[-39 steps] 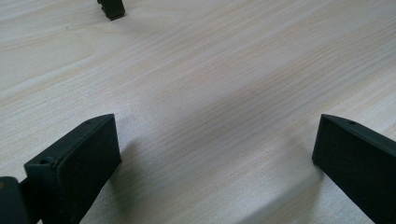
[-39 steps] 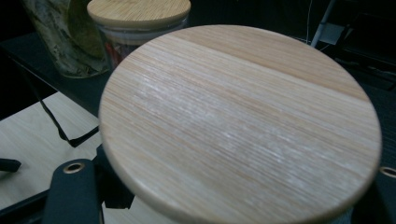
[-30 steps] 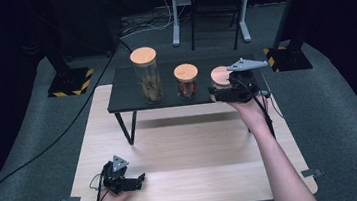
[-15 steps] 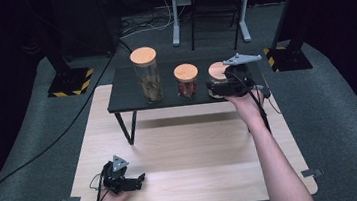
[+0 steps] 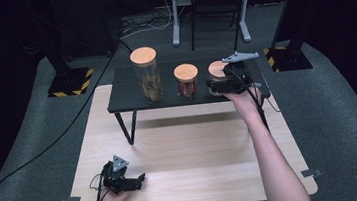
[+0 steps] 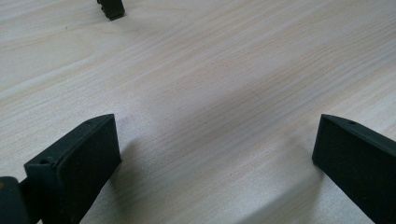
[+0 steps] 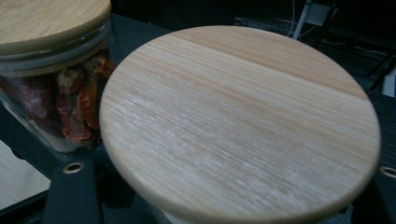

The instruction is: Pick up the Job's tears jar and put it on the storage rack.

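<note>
Three glass jars with wooden lids stand in a row on a low black shelf (image 5: pixel 124 95). My right gripper (image 5: pixel 213 85) is shut on the short jar (image 5: pixel 217 69) at the right end. In the right gripper view its round lid (image 7: pixel 243 116) lies over both jaws of that gripper (image 7: pixel 226 205). Just left of it stands the middle jar (image 5: pixel 186 79) (image 7: pixel 60 107), with reddish pieces inside. The tall jar (image 5: pixel 146 76) is at the left. My left gripper (image 5: pixel 137 180) (image 6: pixel 215 158) rests open on the wooden table (image 5: pixel 196 149), with bare wood between its jaws.
The shelf stands on thin black legs at the table's far side; one leg's foot (image 6: pixel 111 8) shows ahead of the left gripper. Dark carpet surrounds the table, with stands and cables (image 5: pixel 65 137) behind and to the left.
My right gripper, still shut on the short jar, has shifted a little up and left in the high view, farther over the shelf. The left gripper has kept still.
</note>
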Demonstrator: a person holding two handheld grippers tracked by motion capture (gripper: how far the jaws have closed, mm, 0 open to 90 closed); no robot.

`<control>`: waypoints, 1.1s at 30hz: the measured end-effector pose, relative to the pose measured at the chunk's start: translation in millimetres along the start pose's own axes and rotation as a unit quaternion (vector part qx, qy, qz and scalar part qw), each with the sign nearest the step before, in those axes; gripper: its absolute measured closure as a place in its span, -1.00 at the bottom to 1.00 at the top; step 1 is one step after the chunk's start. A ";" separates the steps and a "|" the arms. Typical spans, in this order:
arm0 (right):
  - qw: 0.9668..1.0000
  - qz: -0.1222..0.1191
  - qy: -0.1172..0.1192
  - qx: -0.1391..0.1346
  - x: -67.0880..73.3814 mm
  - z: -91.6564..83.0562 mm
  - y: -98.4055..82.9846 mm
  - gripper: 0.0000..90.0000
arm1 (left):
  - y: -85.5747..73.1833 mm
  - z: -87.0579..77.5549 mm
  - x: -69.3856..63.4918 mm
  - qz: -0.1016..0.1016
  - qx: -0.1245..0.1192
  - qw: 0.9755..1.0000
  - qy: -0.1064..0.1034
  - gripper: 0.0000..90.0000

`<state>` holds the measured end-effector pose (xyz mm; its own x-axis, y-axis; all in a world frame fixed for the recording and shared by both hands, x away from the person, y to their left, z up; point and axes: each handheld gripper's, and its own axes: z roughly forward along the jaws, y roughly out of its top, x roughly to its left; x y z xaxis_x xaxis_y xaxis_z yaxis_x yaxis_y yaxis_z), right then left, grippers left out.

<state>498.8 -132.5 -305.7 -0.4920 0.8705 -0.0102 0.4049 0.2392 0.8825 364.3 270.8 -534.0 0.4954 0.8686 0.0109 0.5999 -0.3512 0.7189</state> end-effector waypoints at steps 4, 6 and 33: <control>1.000 0.001 0.001 0.000 -0.3 0.8 0.3 -0.45 | 0.0 0.0 0.0 0.000 0.000 1.000 0.000 -0.99; 1.000 0.002 0.002 0.000 -0.6 0.9 0.2 -0.45 | 0.0 0.0 0.0 0.000 0.000 1.000 0.000 -0.99; 0.999 0.014 0.005 -0.033 7.1 -31.0 -13.7 -0.74 | 0.0 0.0 0.0 0.000 0.000 1.000 0.000 -0.99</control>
<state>465.9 -143.0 -303.2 -0.4888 0.8722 0.0187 0.3663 0.1857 0.9118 364.3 270.8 -534.0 0.4955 0.8686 0.0112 0.5996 -0.3513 0.7190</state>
